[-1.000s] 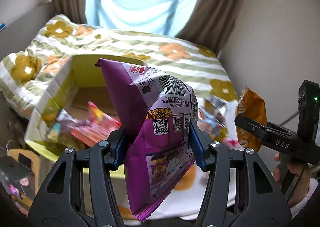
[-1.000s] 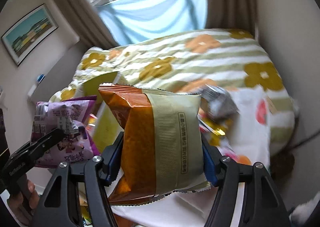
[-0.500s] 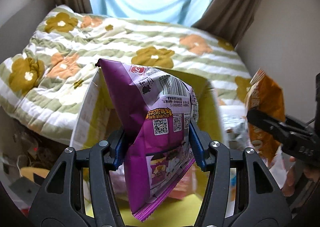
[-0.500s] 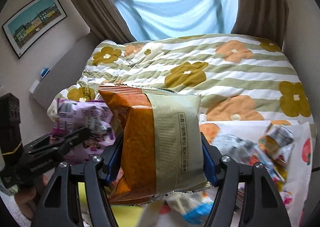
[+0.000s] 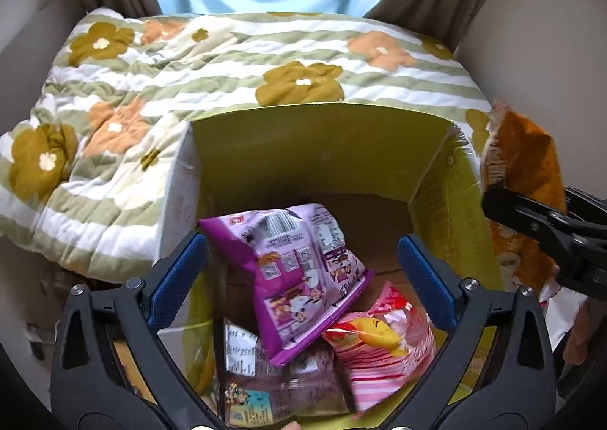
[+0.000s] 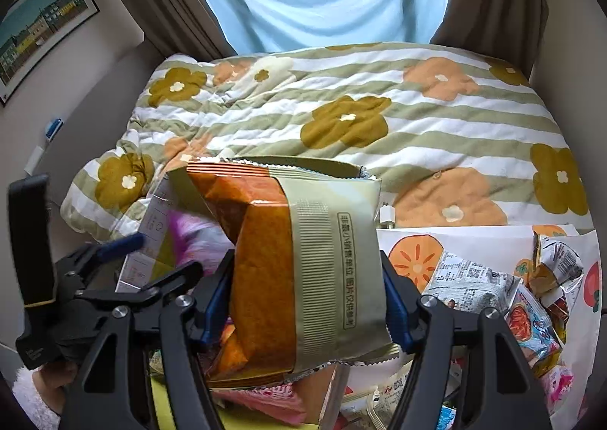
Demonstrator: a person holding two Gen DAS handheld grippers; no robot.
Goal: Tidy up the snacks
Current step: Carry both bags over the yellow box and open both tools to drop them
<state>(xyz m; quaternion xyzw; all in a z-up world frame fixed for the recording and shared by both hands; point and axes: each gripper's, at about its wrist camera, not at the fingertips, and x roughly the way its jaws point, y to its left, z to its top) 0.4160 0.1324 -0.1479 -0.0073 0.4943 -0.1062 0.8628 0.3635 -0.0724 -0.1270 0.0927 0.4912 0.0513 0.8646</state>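
The left gripper (image 5: 301, 270) hangs above the yellow-green cardboard box (image 5: 322, 149), its 2 jaws just sprung wide apart, nothing between them. The right gripper (image 6: 303, 301), beside that box, is clamped on the orange foil snack bag (image 6: 299, 270).

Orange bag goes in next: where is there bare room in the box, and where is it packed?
Free: bare cardboard floor between the far yellow wall, the right wall and the purple bag. Crowded: the near end, where the purple bag overlaps the pink striped bag and the dark packets. The orange bag is clamped in the right gripper.

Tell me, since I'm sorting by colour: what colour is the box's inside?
Yellow-green inside the cardboard box; left wrist view shows it best.
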